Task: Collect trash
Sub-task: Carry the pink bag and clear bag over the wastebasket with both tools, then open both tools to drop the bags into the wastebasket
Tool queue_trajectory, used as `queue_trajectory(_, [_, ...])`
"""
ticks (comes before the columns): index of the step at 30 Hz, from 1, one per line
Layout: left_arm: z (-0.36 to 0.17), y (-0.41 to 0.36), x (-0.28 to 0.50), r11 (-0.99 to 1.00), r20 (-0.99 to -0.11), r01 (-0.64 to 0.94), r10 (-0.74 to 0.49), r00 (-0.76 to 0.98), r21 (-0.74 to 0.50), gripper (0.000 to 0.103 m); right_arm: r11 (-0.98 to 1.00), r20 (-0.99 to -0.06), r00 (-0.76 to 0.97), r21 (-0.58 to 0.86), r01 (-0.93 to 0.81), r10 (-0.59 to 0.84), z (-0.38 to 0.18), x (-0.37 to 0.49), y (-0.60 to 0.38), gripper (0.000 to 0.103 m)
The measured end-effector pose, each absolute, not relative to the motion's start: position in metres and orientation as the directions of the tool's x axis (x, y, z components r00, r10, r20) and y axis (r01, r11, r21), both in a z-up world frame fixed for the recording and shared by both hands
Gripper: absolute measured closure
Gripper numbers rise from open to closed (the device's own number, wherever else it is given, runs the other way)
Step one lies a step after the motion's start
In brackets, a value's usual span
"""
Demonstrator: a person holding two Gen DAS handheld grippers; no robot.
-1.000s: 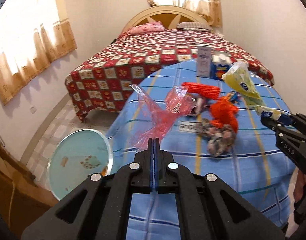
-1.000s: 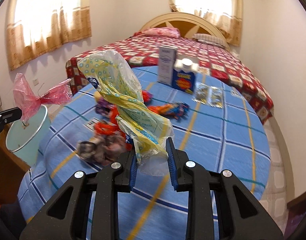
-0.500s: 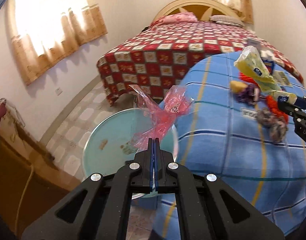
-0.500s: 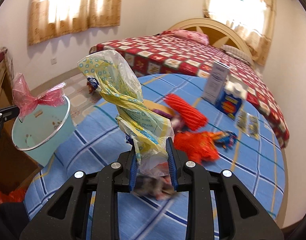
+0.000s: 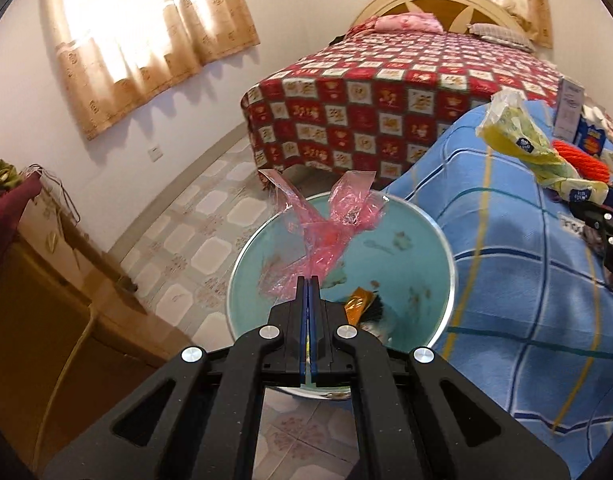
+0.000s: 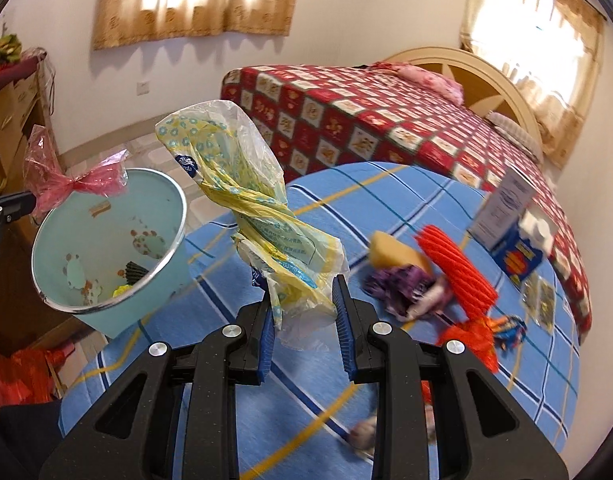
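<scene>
Your left gripper (image 5: 308, 280): jaws pressed flat together, pinching the tail of the pink wrapper (image 5: 326, 228). Wrapper fans out from the tips toward upper centre of the left wrist frame, long axis running from the pinch up and slightly right, knot near the middle, loose ends flared at top. It hangs right over the mouth of the teal bin (image 5: 446, 248), so that piece looks ready to drop, not yet released.

Your right gripper (image 6: 304, 304): jaws part-way closed, clamped on the lower end of the yellow bag (image 6: 242, 196). Bag is twisted into a rope, long axis slanting from the jaws at lower centre up to upper left of the right wrist frame, open puffy end on top. It's over the table edge w/ the blue cloth (image 6: 386, 184), beside the bin but not above it yet. In the left view you see the same bag at the right edge.

Progress, judged from what lies where: bin already has a few scraps at the bottom (something orange, something dark, something yellow-green); can't tell exactly what. Two pieces in hand, neither in.

Left on the table, right half of the right wrist frame: red ribbed roll (image 6: 456, 272), yellow sponge (image 6: 394, 250), purple crumple (image 6: 402, 284), small foil packets (image 6: 540, 302), blue carton (image 6: 516, 256), white box (image 6: 504, 208). Which count as trash I can't say. Looks roughly mid-task.
</scene>
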State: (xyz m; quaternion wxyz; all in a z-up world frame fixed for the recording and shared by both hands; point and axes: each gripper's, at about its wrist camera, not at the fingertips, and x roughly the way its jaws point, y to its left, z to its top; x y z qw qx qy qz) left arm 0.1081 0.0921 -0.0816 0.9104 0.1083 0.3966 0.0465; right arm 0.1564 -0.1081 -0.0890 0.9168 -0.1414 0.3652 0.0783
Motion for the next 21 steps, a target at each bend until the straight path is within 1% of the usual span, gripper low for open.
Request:
queue_trajectory(8, [-0.092,0.111,0.113,0.971,-0.732,-0.028,0.199,0.651,0.239,0.103,0.921,-0.707,0.705,-0.240,-0.306,0.050,-0.097,0.169,-0.078,0.075])
queue_trajectory(21, [-0.099,0.132,0.118,0.973,-0.750,-0.059,0.212,0.627,0.225,0.103,0.893,-0.715,0.696,-0.271,-0.360,0.063,-0.101,0.173,-0.047,0.075])
